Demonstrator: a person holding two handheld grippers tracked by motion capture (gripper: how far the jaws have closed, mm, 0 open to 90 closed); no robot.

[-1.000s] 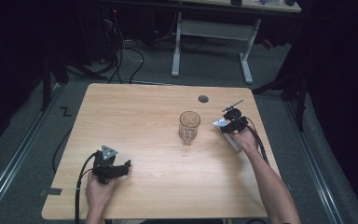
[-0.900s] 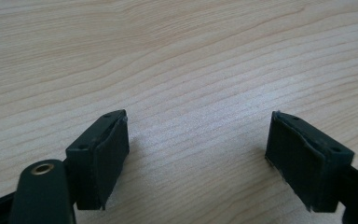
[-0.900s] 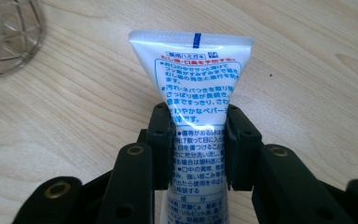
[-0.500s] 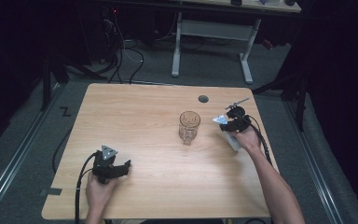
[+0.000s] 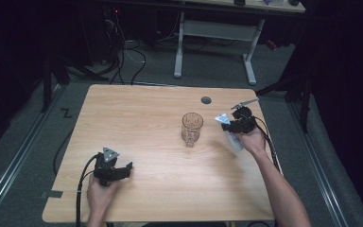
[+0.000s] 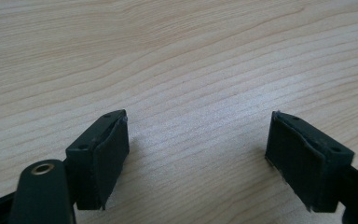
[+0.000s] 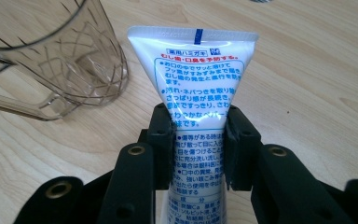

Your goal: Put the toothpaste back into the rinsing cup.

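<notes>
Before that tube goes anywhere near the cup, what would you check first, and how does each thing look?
1. Grip on the toothpaste tube: the right gripper has both pads pressed on its middle. Ok.
2. Tube free of the table: it seems lifted, crimped end forward. Ok.
3. Clear plastic cup: standing upright, mouth open, just beside the tube. Ok.
4. Path to the cup: nothing lies between tube and rim. Ok.
5. Left gripper: jaws open, holding nothing, low over bare wood far from the cup. Ok.
6. Cap end of the tube: hidden behind the jaws, so whether it is shut I cannot tell.
</notes>
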